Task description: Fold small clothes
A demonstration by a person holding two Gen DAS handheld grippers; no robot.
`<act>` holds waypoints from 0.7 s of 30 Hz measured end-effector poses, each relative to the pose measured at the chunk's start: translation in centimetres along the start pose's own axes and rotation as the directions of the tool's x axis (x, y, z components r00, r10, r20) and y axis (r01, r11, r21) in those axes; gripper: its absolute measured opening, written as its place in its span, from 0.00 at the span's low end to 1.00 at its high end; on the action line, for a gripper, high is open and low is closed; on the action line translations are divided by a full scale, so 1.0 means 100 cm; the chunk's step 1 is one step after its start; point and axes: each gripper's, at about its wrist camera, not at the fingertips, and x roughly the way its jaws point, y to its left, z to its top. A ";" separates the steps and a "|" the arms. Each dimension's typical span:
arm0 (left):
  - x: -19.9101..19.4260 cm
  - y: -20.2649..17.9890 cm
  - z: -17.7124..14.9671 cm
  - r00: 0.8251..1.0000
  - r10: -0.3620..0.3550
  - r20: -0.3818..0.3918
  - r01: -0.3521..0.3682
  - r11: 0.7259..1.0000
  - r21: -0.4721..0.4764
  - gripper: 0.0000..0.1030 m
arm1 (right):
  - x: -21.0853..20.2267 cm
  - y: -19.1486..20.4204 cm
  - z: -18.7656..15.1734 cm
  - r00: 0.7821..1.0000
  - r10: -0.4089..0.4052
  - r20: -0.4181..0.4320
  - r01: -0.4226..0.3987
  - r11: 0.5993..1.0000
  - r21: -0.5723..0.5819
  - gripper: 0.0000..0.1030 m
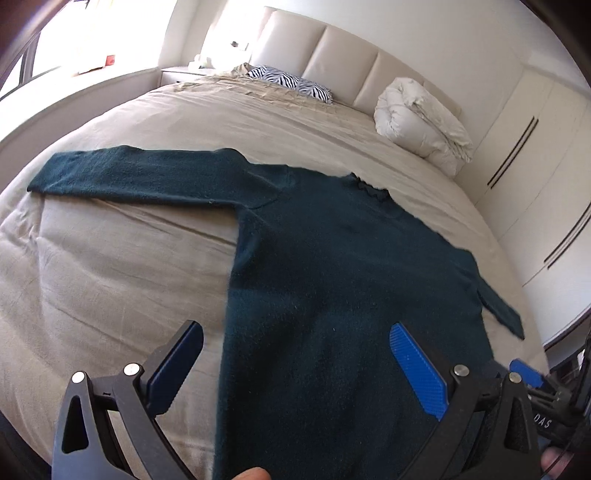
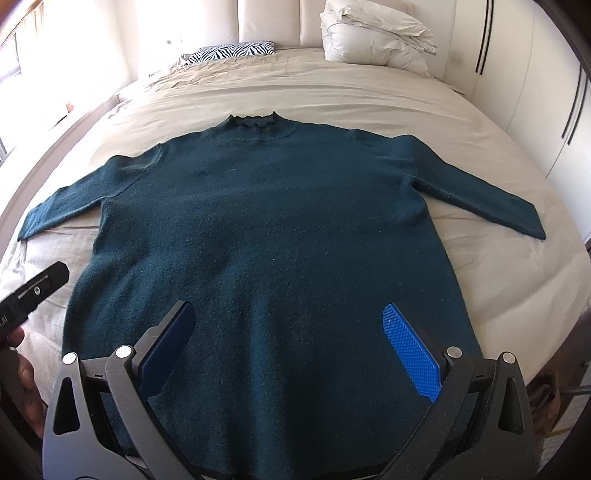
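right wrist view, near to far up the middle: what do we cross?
right gripper with jaws open → teal sweater hem → its frilled collar → bare beige bedspread → padded headboard.

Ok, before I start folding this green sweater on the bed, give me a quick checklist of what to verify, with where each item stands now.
1. Sweater spread flat on the bed, collar away from me: ok.
2. Both sleeves out to the sides, not tucked under: ok; left sleeve, right sleeve.
3. Left gripper open, holding nothing: ok.
4. Right gripper open, holding nothing: ok.
5. Bottom hem lying smooth: cannot tell, both grippers hide it.
6. Folded duvet and zebra pillow lying apart from the sweater: ok.
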 end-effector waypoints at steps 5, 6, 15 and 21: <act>-0.003 0.050 0.022 0.997 -0.075 0.026 0.078 0.983 -0.164 1.00 | -0.005 0.007 0.010 0.992 0.121 0.038 -0.123 0.992 0.039 1.00; 0.001 0.061 0.028 0.998 -0.068 -0.016 0.064 0.980 -0.187 1.00 | -0.006 0.010 0.012 0.989 0.139 0.051 -0.141 0.989 0.044 1.00; -0.012 0.181 0.064 0.991 -0.032 0.129 0.087 0.890 -0.447 1.00 | -0.007 0.023 0.031 0.977 0.191 0.096 -0.197 0.979 0.061 1.00; -0.006 0.268 0.094 0.971 -0.023 0.236 0.171 0.760 -0.627 0.85 | -0.002 0.030 0.037 0.969 0.223 0.106 -0.228 0.973 0.038 0.93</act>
